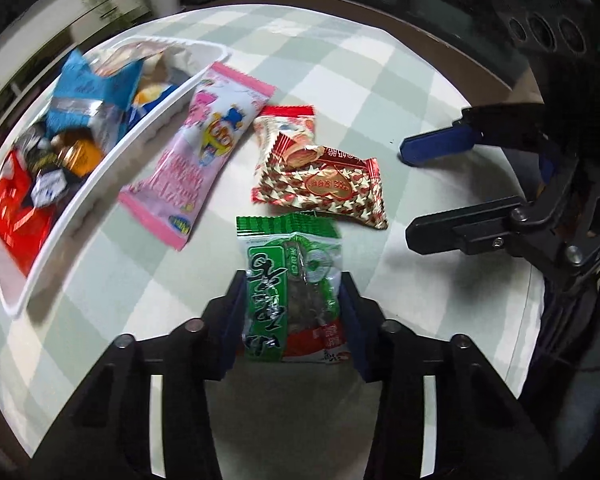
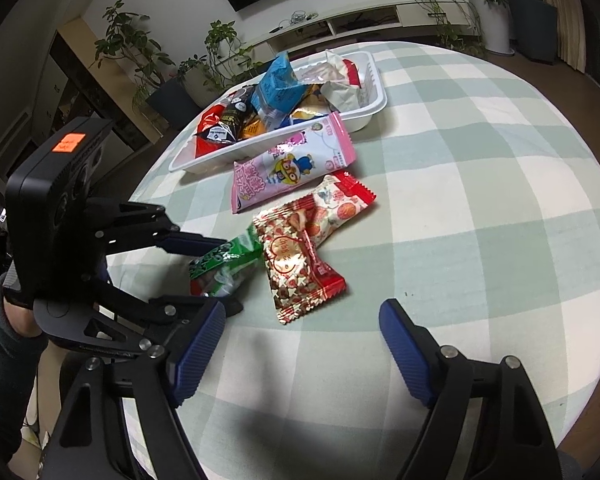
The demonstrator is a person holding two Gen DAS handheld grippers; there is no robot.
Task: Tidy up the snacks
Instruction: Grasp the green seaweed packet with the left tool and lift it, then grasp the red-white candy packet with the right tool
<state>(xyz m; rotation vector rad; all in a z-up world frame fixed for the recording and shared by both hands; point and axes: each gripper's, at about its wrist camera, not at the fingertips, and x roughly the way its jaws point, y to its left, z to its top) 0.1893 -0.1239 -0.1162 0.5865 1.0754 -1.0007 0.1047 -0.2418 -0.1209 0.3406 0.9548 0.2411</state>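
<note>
the left gripper (image 1: 294, 300) sits at the bottom centre of the left wrist view, its two blue-padded jaws narrowed onto the sides of the green snack packet (image 1: 294, 288), pads against both long edges; the packet stands up the frame between them with its top end past the fingertips. in the right wrist view the same gripper (image 2: 224, 276) enters from the left edge, held by a person's hand in a dark sleeve (image 2: 4, 344), and the green packet (image 2: 224, 264) shows crumpled between its jaws at centre left.

the right gripper (image 2: 302, 336) fills the bottom of its own view, jaws wide apart with nothing between them but bare checked tablecloth (image 2: 460, 200); in the left wrist view it (image 1: 406, 192) reaches in from the right edge, equally spread and empty.

just above the green packet in the left wrist view lies a red and gold patterned packet (image 1: 332, 188), overlapping a red and white packet (image 1: 286, 124) behind it. to the left of these, a long pink packet (image 1: 200, 152) lies diagonally, just beside the wall of the white tray (image 1: 112, 160). the tray runs up the left side of the frame and holds a pile of snacks, among them a blue packet (image 1: 88, 88) and a red packet (image 1: 16, 212).

in the right wrist view, potted plants (image 2: 132, 40) stand behind the table along the top of the frame.
</note>
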